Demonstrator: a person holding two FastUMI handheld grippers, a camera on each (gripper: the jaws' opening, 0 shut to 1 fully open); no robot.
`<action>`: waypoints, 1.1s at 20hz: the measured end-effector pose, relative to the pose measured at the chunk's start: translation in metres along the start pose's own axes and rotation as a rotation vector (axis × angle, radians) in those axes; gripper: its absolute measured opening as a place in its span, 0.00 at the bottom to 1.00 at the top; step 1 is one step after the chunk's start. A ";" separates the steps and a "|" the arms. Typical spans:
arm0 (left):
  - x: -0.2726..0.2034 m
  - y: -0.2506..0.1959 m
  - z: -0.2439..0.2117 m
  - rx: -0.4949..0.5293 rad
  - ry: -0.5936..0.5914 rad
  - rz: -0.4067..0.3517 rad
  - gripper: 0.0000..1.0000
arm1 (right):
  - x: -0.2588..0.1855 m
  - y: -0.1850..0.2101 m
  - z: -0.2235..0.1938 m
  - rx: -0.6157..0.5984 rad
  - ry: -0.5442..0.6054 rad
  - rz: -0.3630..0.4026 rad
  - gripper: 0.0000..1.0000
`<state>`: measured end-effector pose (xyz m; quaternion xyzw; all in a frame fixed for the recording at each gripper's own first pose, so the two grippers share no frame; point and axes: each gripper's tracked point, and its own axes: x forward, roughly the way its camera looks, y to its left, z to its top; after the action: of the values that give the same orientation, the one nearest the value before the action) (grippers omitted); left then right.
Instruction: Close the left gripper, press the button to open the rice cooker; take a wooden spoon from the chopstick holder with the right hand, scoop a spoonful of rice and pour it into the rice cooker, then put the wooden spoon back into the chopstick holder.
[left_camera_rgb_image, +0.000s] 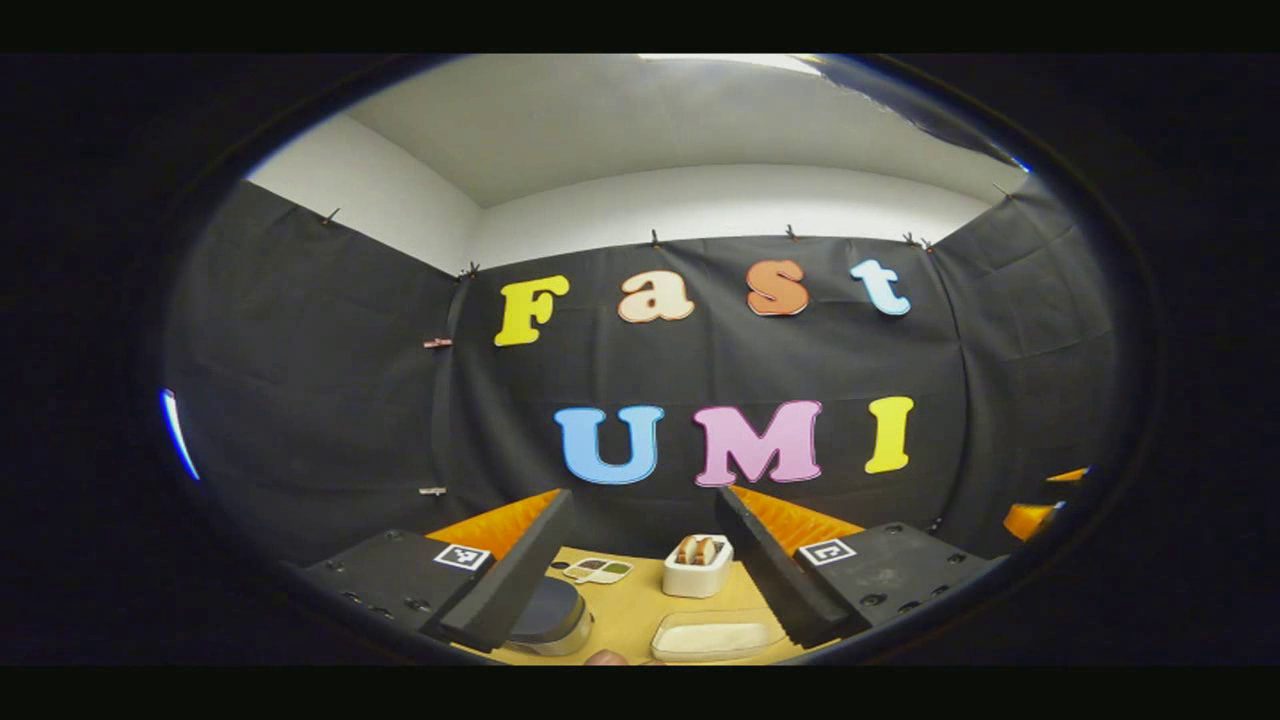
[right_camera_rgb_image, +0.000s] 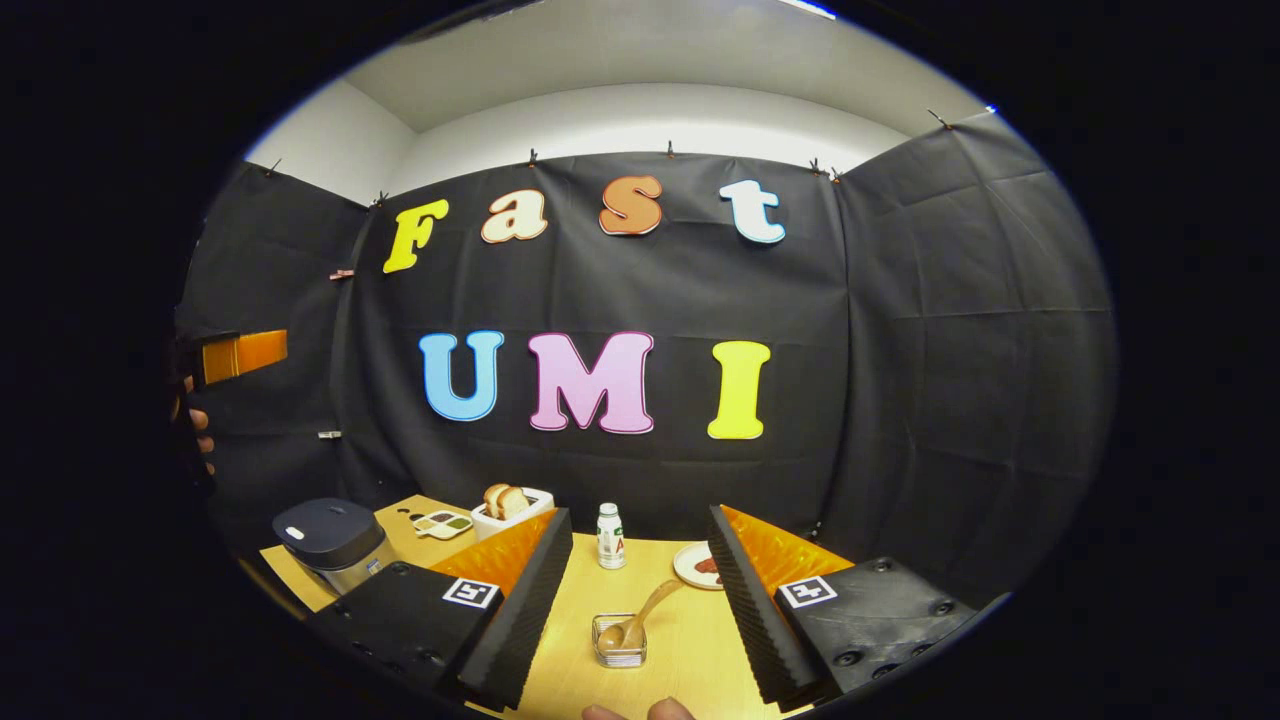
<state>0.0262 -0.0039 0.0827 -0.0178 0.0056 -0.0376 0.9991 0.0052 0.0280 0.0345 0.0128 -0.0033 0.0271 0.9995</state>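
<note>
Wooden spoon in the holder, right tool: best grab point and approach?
Grip the wooden spoon on its bare handle, near the upper end that leans up and right out of the chopstick holder. Come from above with the right tool, fingers either side of the handle; the bowl sits low inside the holder.

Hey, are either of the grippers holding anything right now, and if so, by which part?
Nothing is held. The left gripper and right gripper are both open and empty; the wooden spoon sits in its holder.

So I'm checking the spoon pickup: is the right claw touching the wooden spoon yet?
Apart. The right gripper view shows the open right claw with table visible between its fingers and the wooden spoon.
</note>
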 end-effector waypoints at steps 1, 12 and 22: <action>-0.004 -0.001 -0.005 -0.004 0.002 -0.002 0.99 | 0.000 0.004 0.000 -0.005 0.000 0.007 0.86; -0.011 0.020 -0.043 -0.055 0.049 0.034 0.96 | -0.004 0.023 -0.011 -0.027 0.012 0.020 0.86; -0.010 0.054 -0.077 -0.058 0.102 0.070 0.70 | -0.001 0.050 -0.019 -0.029 0.032 0.039 0.86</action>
<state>0.0194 0.0475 0.0042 -0.0444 0.0583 -0.0033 0.9973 0.0012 0.0780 0.0165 -0.0022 0.0119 0.0467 0.9988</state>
